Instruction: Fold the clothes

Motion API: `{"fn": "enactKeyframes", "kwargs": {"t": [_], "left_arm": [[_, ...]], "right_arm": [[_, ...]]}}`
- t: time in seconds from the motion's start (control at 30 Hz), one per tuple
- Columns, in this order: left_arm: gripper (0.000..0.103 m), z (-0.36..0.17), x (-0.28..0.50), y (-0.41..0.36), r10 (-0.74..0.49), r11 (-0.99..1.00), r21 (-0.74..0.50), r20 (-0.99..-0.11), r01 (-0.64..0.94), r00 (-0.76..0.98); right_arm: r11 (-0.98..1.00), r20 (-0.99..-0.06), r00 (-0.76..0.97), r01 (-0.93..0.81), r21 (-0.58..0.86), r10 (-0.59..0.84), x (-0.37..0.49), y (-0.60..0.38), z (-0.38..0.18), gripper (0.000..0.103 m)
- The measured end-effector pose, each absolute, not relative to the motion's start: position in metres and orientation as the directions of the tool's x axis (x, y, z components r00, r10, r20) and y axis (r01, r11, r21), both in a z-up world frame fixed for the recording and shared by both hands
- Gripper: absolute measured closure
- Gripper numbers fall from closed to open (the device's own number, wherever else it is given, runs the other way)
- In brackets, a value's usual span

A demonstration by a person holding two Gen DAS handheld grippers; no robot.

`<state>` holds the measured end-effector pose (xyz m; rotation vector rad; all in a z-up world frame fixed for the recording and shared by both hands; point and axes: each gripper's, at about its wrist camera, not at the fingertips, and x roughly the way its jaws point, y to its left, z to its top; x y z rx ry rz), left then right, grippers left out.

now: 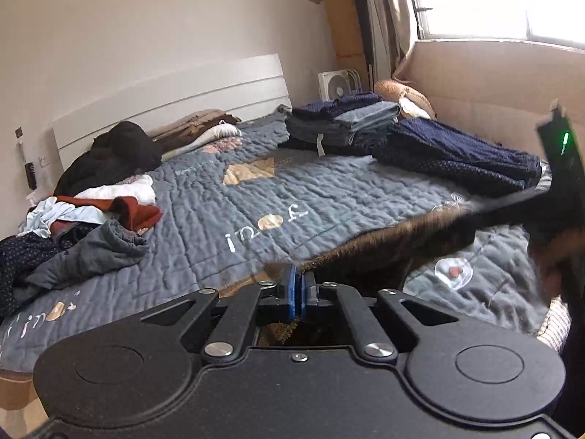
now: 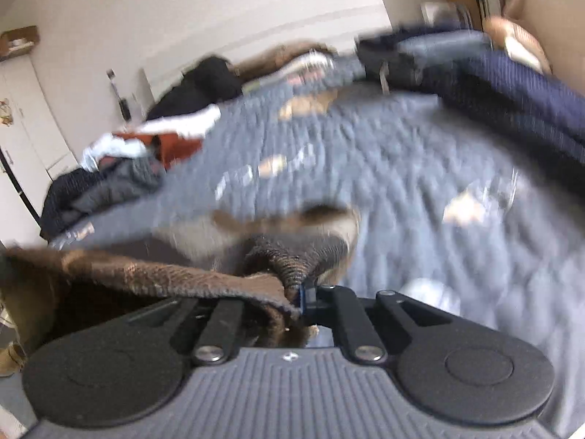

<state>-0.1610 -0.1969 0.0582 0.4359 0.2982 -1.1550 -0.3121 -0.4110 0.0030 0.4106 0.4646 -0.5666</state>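
Observation:
A brown knitted garment hangs stretched between my two grippers over the near edge of the bed. My left gripper is shut on one edge of it, blue pads pressed together. My right gripper is shut on another bunched edge of the same brown garment, which drapes off to the left in the blurred right wrist view. The right gripper also shows at the right edge of the left wrist view.
The bed has a grey quilted cover. A pile of unfolded clothes lies at the left. Folded stacks of blue clothes and a navy folded garment sit at the far right. A white headboard and a window are behind.

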Motion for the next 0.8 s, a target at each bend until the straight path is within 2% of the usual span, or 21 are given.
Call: {"fn": "enactKeyframes", "kwargs": {"t": [0.07,0.17,0.33,0.47,0.57,0.8], "left_arm": [[0.100,0.067,-0.163,-0.195,-0.822,0.344,0.161,-0.425,0.925,0.380],[0.100,0.083,-0.166,-0.192,-0.837,0.352,0.157,-0.389,0.923,0.385],[0.100,0.092,-0.163,-0.189,-0.838,0.365,0.141,-0.380,0.920,0.391],[0.100,0.083,-0.165,-0.188,-0.830,0.361,0.151,-0.399,0.920,0.391],[0.100,0.082,-0.163,-0.187,-0.832,0.361,0.137,-0.401,0.923,0.384],[0.100,0.087,-0.158,-0.182,-0.837,0.371,0.113,-0.389,0.922,0.385]], "right_arm": [[0.803,-0.480,0.755,0.575,0.155,-0.448,-0.314,-0.409,0.025,0.090],[0.836,-0.410,0.768,0.548,0.023,-0.492,-0.316,-0.407,0.058,0.079],[0.798,-0.496,0.763,0.567,0.203,-0.415,-0.315,-0.414,0.020,0.048],[0.697,-0.588,0.744,0.604,0.386,-0.318,-0.321,-0.408,-0.023,0.041],[0.621,-0.624,0.725,0.639,0.454,-0.291,-0.329,-0.396,-0.037,0.038],[0.440,-0.628,0.762,0.624,0.646,-0.159,-0.340,-0.373,-0.071,0.022]]}}
